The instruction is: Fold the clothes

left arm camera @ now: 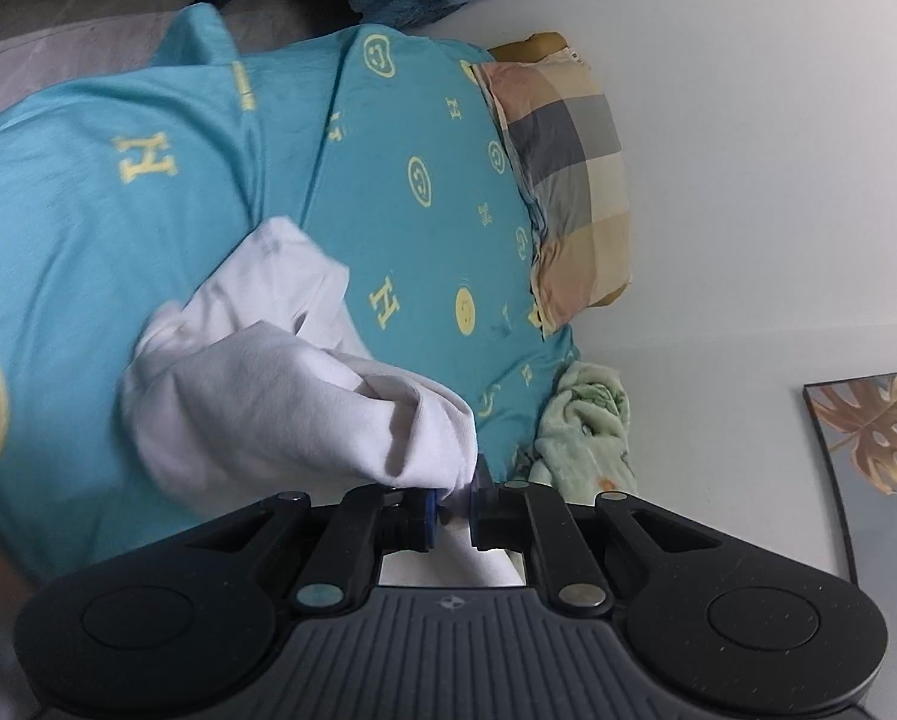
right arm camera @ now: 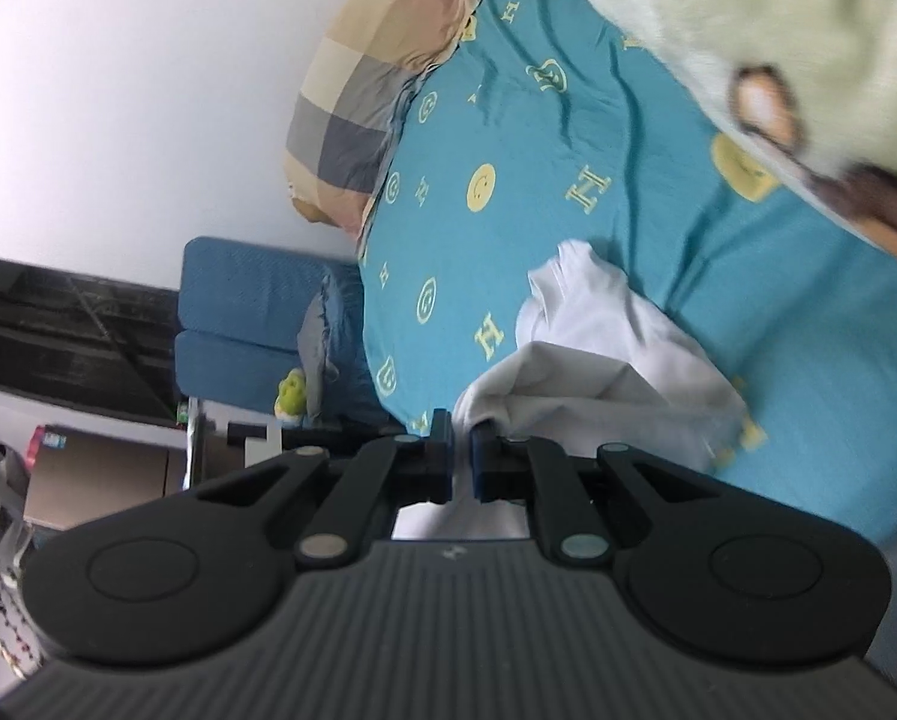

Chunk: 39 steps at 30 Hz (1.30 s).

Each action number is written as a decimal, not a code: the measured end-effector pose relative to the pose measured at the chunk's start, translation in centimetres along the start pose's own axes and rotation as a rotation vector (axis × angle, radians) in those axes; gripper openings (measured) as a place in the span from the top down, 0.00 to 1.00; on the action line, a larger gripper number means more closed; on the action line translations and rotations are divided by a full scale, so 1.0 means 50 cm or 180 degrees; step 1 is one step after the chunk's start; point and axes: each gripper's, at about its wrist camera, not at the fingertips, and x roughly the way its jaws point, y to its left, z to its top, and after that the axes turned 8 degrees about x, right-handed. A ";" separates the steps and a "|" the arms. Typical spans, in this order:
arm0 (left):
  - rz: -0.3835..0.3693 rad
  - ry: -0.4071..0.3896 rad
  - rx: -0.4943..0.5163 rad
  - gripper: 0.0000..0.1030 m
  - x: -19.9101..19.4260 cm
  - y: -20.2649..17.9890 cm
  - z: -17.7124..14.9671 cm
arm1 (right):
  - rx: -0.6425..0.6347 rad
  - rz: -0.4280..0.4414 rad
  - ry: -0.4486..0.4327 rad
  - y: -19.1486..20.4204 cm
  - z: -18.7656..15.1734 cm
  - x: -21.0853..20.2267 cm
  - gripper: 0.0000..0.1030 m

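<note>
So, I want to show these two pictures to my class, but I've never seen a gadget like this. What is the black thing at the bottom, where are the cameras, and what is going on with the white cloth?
The black thing is a hand-held gripper with two fingers; a person carries one in each hand. A wide-angle camera on each looks forward along its fingers, so each picture shows its own gripper at the bottom.

In one picture the left gripper pinches an edge of the white garment; in the other the right gripper pinches another edge of it. The garment hangs bunched over a bed with a turquoise sheet printed with yellow letters and smiley faces. A checked pillow lies by the wall, and a pale green blanket is crumpled nearby. The job is folding clothes.
</note>
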 end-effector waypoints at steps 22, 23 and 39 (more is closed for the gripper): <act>0.0557 0.0190 -0.0010 0.90 0.411 0.147 0.182 | 0.0232 -0.0244 0.0323 -0.131 0.182 0.374 0.91; 0.0573 0.0191 0.0035 0.90 0.415 0.146 0.182 | 0.0200 -0.0261 0.0320 -0.134 0.181 0.378 0.91; 0.0775 0.0000 0.1405 0.49 0.363 0.020 0.115 | -0.1218 -0.0371 -0.0225 -0.021 0.107 0.294 0.19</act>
